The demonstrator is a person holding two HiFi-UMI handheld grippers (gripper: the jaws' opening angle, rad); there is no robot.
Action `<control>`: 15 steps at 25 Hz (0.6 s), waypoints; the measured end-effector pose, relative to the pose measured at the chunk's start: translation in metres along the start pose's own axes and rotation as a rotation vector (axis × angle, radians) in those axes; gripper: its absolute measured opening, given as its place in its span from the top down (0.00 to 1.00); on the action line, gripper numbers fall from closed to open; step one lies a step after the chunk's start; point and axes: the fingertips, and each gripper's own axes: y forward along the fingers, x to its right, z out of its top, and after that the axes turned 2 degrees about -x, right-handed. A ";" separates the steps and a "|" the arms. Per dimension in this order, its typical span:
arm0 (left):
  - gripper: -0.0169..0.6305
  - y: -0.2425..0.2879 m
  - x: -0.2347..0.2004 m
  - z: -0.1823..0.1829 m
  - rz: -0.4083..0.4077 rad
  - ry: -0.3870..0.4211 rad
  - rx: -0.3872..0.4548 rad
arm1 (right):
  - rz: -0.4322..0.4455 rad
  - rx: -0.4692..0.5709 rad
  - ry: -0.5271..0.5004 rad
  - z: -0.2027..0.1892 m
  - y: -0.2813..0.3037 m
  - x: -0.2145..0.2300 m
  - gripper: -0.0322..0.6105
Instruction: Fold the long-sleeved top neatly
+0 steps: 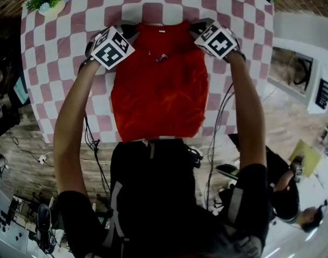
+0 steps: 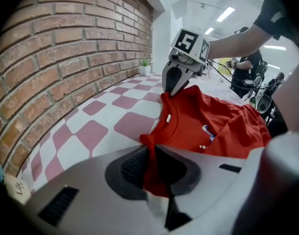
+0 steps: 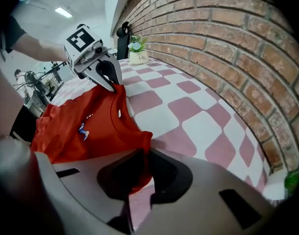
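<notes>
A red long-sleeved top point(image 1: 161, 85) is spread flat on the checked table point(image 1: 72, 47), hem at the table's near edge. The left gripper point(image 2: 150, 165) is clamped on one shoulder corner and the right gripper point(image 3: 138, 173) on the other. The white neck tag point(image 2: 168, 118) shows no legible print. At the table's far left corner a plant pot point(image 3: 138, 58) is seen, lettered "Life".

Red top point(image 1: 159, 90), a narrow rectangle on the pink-and-white checked table point(image 1: 72, 36), collar at the far end, shoulders lifted
</notes>
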 end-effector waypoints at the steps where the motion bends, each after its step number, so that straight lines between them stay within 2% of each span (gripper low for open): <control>1: 0.90 -0.003 -0.002 0.001 0.013 0.004 0.001 | -0.013 0.008 0.000 0.003 -0.003 0.001 0.89; 7: 0.91 -0.029 -0.018 0.021 0.103 -0.022 0.081 | -0.104 0.067 0.007 0.020 -0.030 0.014 0.90; 15: 0.91 -0.085 -0.024 0.051 0.240 0.019 0.198 | -0.221 0.151 0.011 0.045 -0.083 0.012 0.90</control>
